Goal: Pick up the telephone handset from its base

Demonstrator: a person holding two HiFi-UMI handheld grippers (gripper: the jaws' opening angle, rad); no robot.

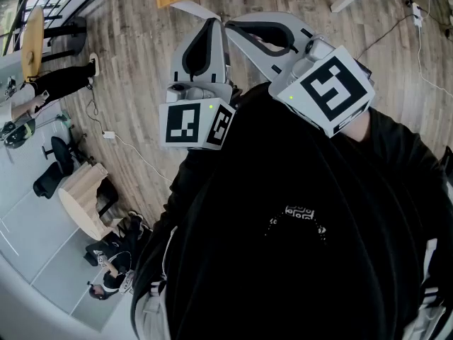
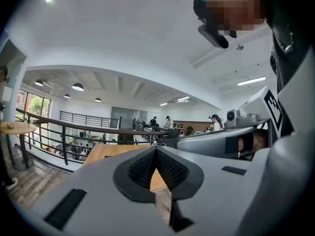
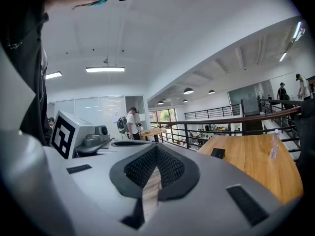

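Two shut claws held close in front of a person (image 1: 297, 261) in a black top.
The left claw (image 2: 156, 150) is shut tight, tip to tip, with nothing in it. The right claw (image 3: 156, 149) is shut and empty too. They sit side by side and point out almost level over the wood floor (image 1: 134, 41). A wood desk (image 3: 246, 168) stands ahead. On it are a clear bottle (image 3: 273, 145) and a small dark thing (image 3: 217, 153), too small to tell what it is. No view shows the phone.
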